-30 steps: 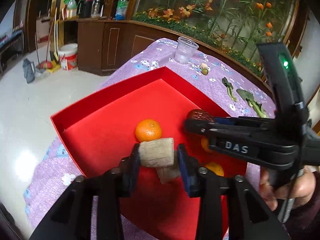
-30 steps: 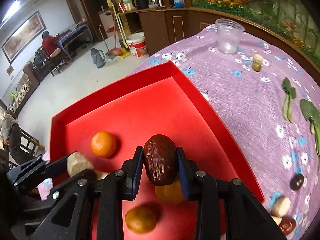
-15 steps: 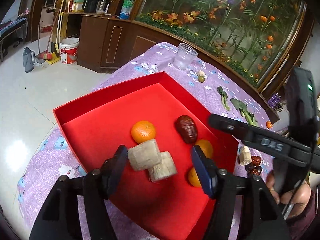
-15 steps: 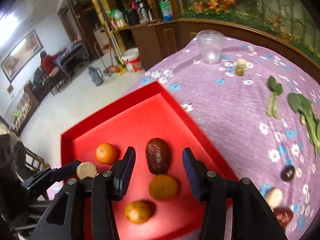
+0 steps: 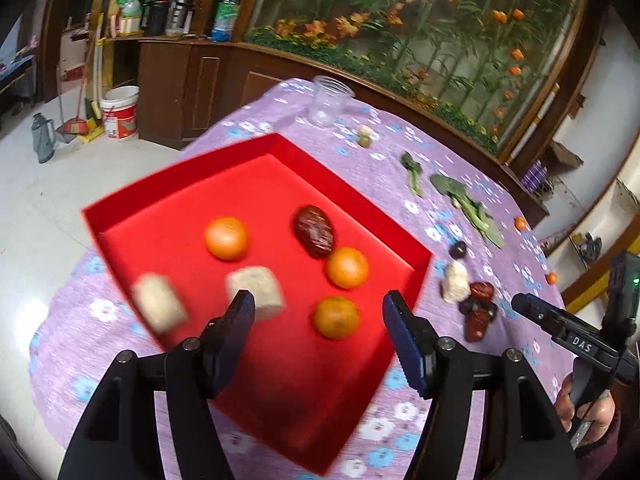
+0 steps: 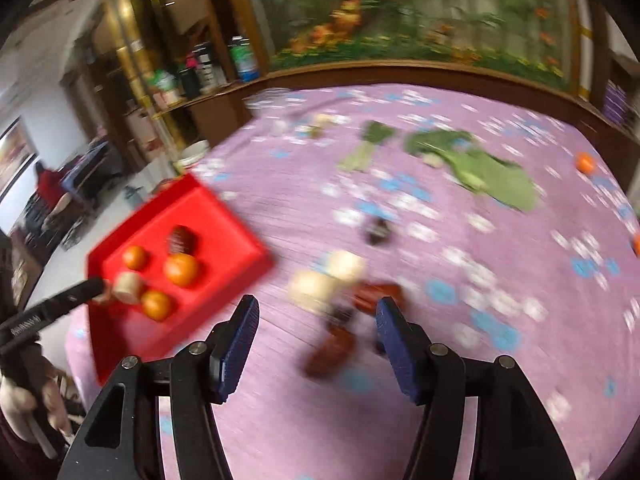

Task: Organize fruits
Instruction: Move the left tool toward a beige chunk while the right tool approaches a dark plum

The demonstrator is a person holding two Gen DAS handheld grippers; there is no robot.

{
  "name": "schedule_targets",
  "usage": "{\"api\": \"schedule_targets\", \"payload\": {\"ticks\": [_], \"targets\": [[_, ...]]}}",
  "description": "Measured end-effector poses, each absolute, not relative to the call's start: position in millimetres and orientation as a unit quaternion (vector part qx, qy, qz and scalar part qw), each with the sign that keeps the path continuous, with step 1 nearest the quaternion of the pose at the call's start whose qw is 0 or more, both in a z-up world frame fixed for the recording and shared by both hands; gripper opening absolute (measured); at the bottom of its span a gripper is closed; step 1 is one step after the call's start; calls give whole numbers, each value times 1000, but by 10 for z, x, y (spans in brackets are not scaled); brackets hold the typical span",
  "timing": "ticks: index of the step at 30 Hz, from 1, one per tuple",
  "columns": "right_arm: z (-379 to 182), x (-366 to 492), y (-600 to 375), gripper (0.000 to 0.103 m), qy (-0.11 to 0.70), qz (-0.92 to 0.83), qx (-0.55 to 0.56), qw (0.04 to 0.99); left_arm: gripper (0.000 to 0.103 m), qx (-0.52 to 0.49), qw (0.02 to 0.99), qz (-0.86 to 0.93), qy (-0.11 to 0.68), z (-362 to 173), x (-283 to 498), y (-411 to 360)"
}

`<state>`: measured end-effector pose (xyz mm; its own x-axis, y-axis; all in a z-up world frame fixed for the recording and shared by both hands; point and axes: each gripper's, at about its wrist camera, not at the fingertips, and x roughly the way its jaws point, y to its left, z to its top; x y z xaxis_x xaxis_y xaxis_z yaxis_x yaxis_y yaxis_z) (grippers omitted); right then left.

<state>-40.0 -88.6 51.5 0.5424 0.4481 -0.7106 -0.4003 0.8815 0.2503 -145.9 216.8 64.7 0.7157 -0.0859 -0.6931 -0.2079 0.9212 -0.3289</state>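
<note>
Left gripper [image 5: 318, 306] is hovering released over the red tray [image 5: 140, 200]. Right gripper [image 6: 316, 314] fingers are opening, empty, above dates [image 6: 378, 294] on the tabletop [image 6: 460, 380].

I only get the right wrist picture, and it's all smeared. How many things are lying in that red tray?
Observer: Six in the red tray: three oranges, one dark date and two beige blocks. The second block is hard to make out in your view.
Visitor: Is the other claw holding any of them?
Observer: No. The left gripper is open above the tray, with nothing pinched between its fingers.
Visitor: And the pale smudge at the far end of the table?
Observer: That is a clear plastic cup, standing upright on the cloth beyond the tray's far corner.
</note>
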Motion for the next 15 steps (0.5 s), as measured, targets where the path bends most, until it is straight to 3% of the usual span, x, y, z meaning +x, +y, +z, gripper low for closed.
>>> {"api": "schedule_targets", "payload": {"ticks": [15], "targets": [[274, -378, -1303, 66, 415, 253, 64, 872, 66, -121, 896, -43, 424, 566, -1224, 1155]]}}
